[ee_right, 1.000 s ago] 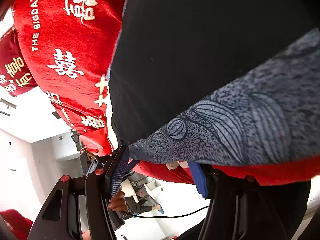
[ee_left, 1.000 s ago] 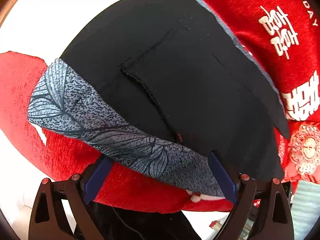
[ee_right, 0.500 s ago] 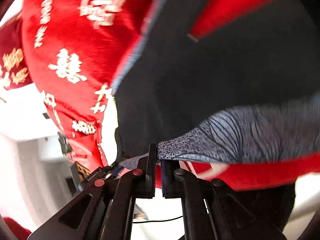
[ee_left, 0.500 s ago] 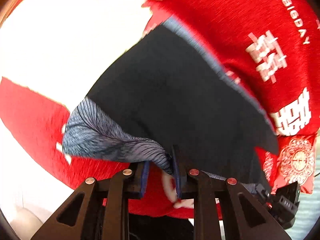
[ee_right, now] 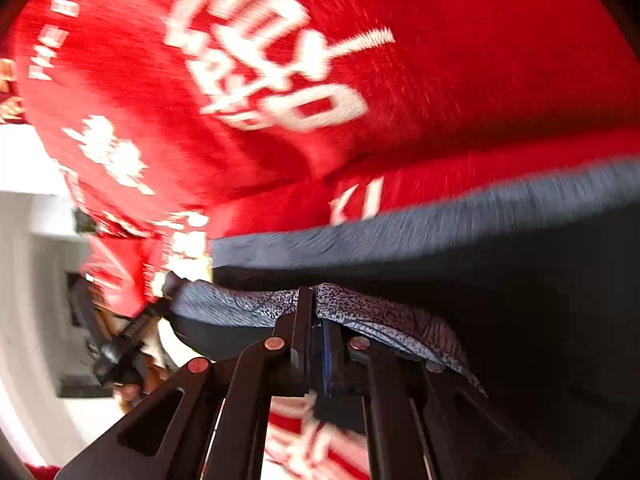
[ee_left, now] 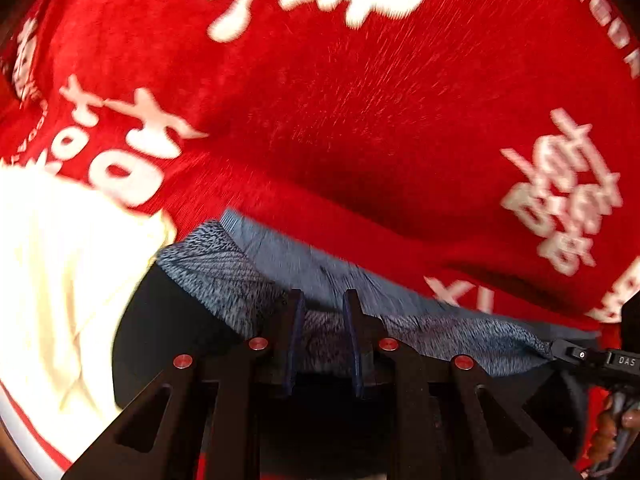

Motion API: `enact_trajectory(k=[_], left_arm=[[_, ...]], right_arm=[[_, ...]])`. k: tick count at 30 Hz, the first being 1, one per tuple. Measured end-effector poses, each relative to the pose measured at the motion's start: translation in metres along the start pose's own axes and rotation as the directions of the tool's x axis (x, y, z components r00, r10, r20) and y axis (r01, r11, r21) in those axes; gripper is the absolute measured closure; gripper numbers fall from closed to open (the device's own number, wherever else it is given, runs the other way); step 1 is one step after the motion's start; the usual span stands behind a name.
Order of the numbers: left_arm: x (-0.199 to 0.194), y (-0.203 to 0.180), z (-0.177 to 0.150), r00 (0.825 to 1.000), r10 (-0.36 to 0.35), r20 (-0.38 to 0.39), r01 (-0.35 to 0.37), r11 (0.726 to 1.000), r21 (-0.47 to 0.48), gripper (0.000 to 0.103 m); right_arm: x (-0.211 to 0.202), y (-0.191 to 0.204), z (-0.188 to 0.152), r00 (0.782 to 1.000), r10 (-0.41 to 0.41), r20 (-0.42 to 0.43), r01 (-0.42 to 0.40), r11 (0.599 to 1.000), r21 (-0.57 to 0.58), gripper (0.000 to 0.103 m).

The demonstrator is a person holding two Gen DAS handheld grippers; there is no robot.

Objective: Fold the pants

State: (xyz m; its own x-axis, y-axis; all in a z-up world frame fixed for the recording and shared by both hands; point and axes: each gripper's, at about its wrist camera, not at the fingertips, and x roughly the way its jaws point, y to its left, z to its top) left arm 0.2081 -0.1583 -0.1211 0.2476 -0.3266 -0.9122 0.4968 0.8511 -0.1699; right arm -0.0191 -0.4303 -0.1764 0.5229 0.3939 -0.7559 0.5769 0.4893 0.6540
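Left gripper (ee_left: 322, 312): fingers nearly together, pinching the grey leaf-print waistband (ee_left: 320, 330) of the pants, fabric filling the narrow gap between the blue pads (ee_left: 295, 344). Right gripper (ee_right: 314, 320): fingers pressed tight on the same waistband (ee_right: 360, 310), band draped over the right finger and trailing off to the side. Both views motion-blurred, so detail is limited. Pants (ee_right: 500, 300) are black with the printed band; the body hangs below and beside the grippers, and a second strip of blue-grey cloth (ee_right: 400, 228) lies against the red blanket (ee_left: 360, 120) just beyond the held edge. Can't tell if that strip is the far waistband layer or a hem. The blanket, with white characters, covers most of what's ahead; a white sheet (ee_left: 60, 280) shows at its left edge in the left view. The other gripper's body shows at the right edge there (ee_left: 600, 360). Handling read: light, limp knit, no stiffness, sags between hold points, and the black body will slide on itself. The waistband is the thickest, grippiest part, so holding it at two well-separated points is right. Risk: catching only one layer so the fold lands skewed.
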Motion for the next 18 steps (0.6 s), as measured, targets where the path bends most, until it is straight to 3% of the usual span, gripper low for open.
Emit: enact_trajectory(k=[3,6,8,9,10,12,15,18], left_arm=[[0.037,-0.001,0.010,0.995,0.088,-0.038,-0.089,0.996,-0.015,0.080],[0.041,0.004,0.009,0.990,0.129,-0.058,-0.131,0.991,-0.033,0.079],[0.026,0.003,0.005,0.985,0.167,-0.044,-0.167,0.986,-0.013,0.050],[0.018,0.002,0.002,0.983,0.182,-0.030,-0.182,0.983,-0.004,0.022],[0.008,-0.001,-0.003,0.981,0.196,-0.004,-0.196,0.981,0.004,0.018],[0.002,-0.011,-0.012,0.983,0.182,-0.014,-0.180,0.981,0.065,0.018],[0.020,-0.031,-0.037,0.974,0.217,-0.070,-0.204,0.967,0.155,0.018],[0.063,-0.044,-0.049,0.950,0.300,-0.088,-0.278,0.939,0.204,0.015]], right_arm=[[0.038,-0.009,0.020,0.991,-0.120,-0.050,0.118,0.992,-0.053,0.095],[0.044,-0.010,0.025,0.986,-0.148,-0.073,0.142,0.987,-0.071,0.093],[0.035,-0.003,0.025,0.986,-0.151,-0.074,0.145,0.986,-0.083,0.076],[0.025,0.005,0.023,0.984,-0.169,-0.050,0.163,0.981,-0.110,0.046],[0.019,0.016,0.021,0.984,-0.173,-0.032,0.168,0.977,-0.131,0.027],[-0.002,0.032,0.007,0.986,-0.164,0.012,0.163,0.965,-0.206,0.027],[0.002,0.039,-0.013,0.979,-0.199,-0.031,0.184,0.946,-0.267,0.030],[0.028,0.021,-0.021,0.946,-0.316,-0.065,0.286,0.915,-0.285,0.035]])
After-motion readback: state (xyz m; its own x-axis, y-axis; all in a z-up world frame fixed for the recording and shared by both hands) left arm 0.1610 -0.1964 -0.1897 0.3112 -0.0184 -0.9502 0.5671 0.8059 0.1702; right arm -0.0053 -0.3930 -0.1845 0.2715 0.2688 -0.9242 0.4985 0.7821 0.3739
